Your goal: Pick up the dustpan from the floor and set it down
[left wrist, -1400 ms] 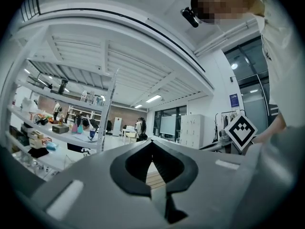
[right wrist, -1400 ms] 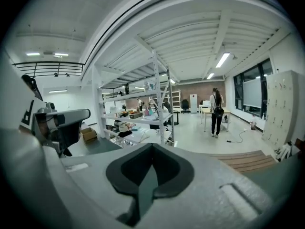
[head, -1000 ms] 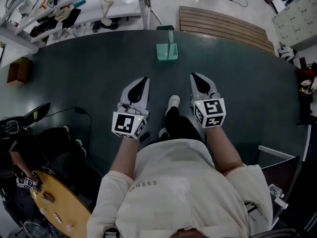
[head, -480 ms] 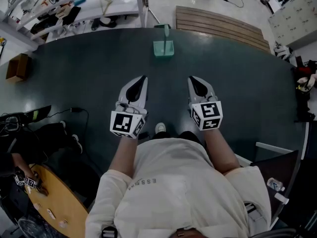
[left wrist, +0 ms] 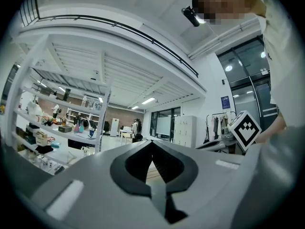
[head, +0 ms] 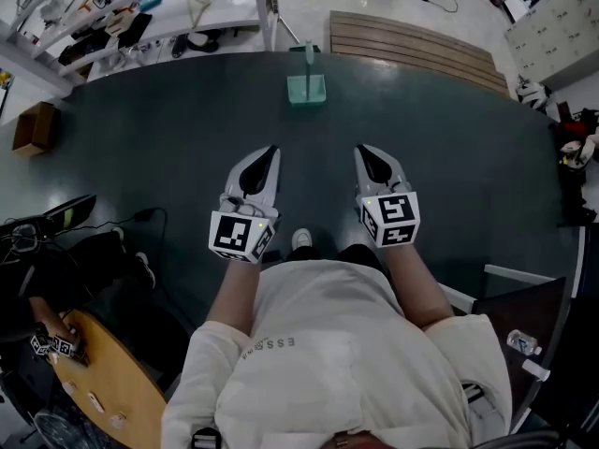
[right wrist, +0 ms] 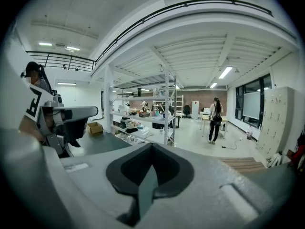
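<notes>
While left tongs (head: pixel 270 150) and right tongs (head: pixel 361 150) stand shut, dustpan (head: pixel 306 88) lies ahead.

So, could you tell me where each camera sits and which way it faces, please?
Head view: on the person's head, facing steeply down at the dark floor and dustpan; shows left gripper, right gripper, forearms, torso, a shoe.
Left gripper view: on that gripper, facing level across the room; own shut jaws below, right gripper's marker cube at right.
Right gripper view: likewise; jaws shut, left gripper at left.
Shared: both gripper views show the white shelving.
</notes>
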Tool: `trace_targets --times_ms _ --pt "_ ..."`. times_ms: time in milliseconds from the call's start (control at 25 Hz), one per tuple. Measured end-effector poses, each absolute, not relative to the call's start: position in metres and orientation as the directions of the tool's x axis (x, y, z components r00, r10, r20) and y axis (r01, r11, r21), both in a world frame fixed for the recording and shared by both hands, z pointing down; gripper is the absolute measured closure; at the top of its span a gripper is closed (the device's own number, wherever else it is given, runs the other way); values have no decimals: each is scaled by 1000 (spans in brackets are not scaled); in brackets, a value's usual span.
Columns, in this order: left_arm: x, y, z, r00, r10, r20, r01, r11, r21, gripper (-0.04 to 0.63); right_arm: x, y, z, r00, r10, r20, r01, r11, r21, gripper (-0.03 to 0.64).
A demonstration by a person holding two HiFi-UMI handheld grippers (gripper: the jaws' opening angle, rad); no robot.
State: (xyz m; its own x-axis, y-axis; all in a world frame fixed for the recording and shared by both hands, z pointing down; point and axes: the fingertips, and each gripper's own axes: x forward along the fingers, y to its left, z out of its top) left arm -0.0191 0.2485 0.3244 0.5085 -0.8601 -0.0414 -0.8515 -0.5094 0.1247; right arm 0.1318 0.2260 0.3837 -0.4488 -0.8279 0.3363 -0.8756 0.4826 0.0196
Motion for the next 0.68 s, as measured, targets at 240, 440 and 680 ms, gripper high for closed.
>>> trace_targets --times_ms 240,440,680 --pt "-18 249 323 515 -856 -47 -849 -517 110 581 144 223 387 -414 -844 341 -900 435 -19 624" --pt "-22 248 318 504 -862 -49 -855 -506 112 581 143 223 386 -415 -842 344 -899 437 -16 624" --pt "-20 242 319 519 -853 -55 -846 -522 113 581 141 216 386 -417 -843 340 -900 436 -22 624"
